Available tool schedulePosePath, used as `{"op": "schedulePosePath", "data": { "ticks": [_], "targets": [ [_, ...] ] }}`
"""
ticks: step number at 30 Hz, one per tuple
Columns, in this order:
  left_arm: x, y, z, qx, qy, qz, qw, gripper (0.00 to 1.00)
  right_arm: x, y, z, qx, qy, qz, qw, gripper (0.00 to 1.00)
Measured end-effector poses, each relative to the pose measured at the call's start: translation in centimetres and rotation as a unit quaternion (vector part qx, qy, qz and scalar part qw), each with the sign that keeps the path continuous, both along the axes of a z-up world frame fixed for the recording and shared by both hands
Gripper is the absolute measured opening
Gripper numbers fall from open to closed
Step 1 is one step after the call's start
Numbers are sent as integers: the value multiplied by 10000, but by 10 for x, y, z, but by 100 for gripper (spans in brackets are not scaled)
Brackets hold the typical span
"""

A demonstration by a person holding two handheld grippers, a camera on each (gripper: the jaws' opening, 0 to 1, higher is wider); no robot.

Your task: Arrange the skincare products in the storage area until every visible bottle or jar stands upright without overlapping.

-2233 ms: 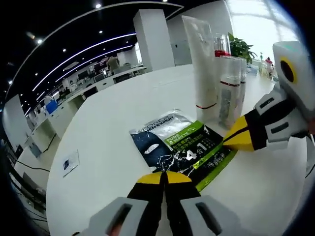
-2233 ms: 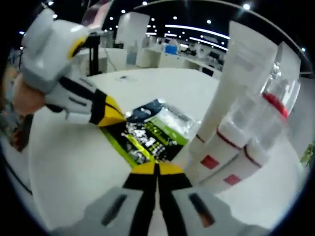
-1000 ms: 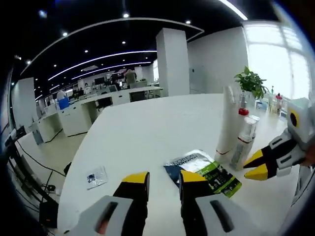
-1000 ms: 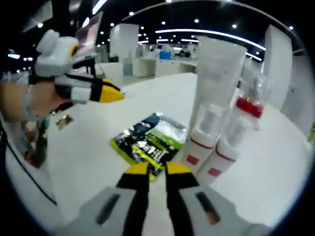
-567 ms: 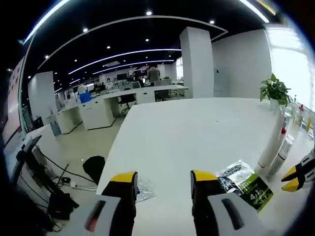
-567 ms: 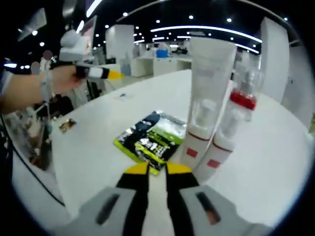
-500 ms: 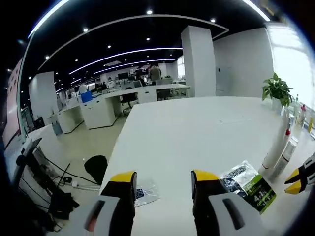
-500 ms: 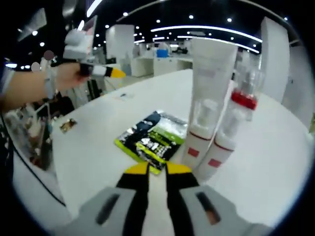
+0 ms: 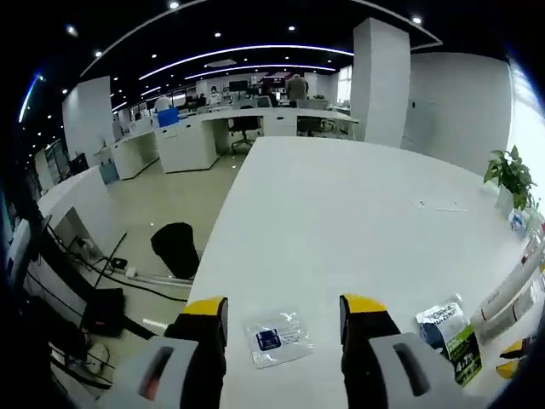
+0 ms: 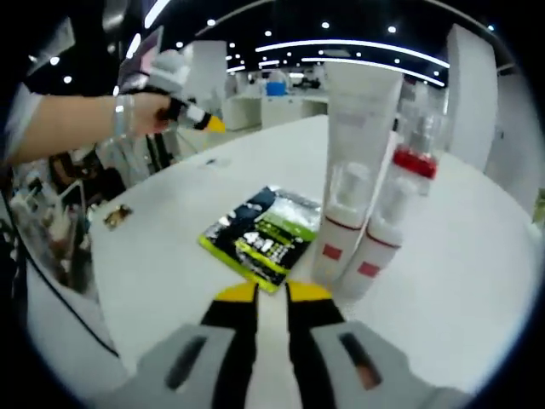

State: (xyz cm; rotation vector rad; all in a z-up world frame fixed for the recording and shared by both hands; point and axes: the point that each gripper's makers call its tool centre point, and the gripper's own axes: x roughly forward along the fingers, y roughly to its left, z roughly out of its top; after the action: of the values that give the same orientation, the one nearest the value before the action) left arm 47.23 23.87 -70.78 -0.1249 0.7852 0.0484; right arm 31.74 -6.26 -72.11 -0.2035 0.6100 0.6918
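Note:
A tall white tube stands upright on the white table, with a red-capped bottle behind it. Two small clear-capped bottles stand against them. A green and black packet lies flat beside the group. My right gripper hovers just in front of it, its jaws a little apart and holding nothing. My left gripper is open wide over a small blue-printed sachet near the table edge. From there the packet and the tubes sit far right.
A hand holds the left gripper far across the table. The small sachet lies near the table's rim. The yellow tip of the right gripper pokes in at the lower right. Desks, pillars and a potted plant stand beyond the table.
Both grippers were shut beside the packet and are now open. The left one has drawn far back to the small sachet near the table edge. The right one backed off slightly.

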Motion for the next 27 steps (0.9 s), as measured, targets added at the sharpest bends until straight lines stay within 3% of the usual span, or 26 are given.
{"op": "schedulePosePath", "data": {
  "ticks": [6,10,13,16,20,27],
  "targets": [
    [6,-1,-25,-208,607,107,9979,56,1,-2,0,-25,-4,-54,10000,11],
    [5,4,-37,-57,966,150,9952,56,1,-3,0,-78,-12,-56,10000,11],
    [-2,0,-51,-385,1437,227,9886,56,1,-4,-2,-91,4,-76,9999,11],
    [-3,-2,-59,-555,1644,245,9845,56,1,-5,-4,-107,24,-97,9999,11],
    [-4,-3,-66,-459,1830,245,9817,57,1,-6,-6,-93,73,-141,9998,11],
    [-10,0,-68,64,2263,126,9740,55,2,-6,-5,-138,39,-123,9998,11]
  ]
}}
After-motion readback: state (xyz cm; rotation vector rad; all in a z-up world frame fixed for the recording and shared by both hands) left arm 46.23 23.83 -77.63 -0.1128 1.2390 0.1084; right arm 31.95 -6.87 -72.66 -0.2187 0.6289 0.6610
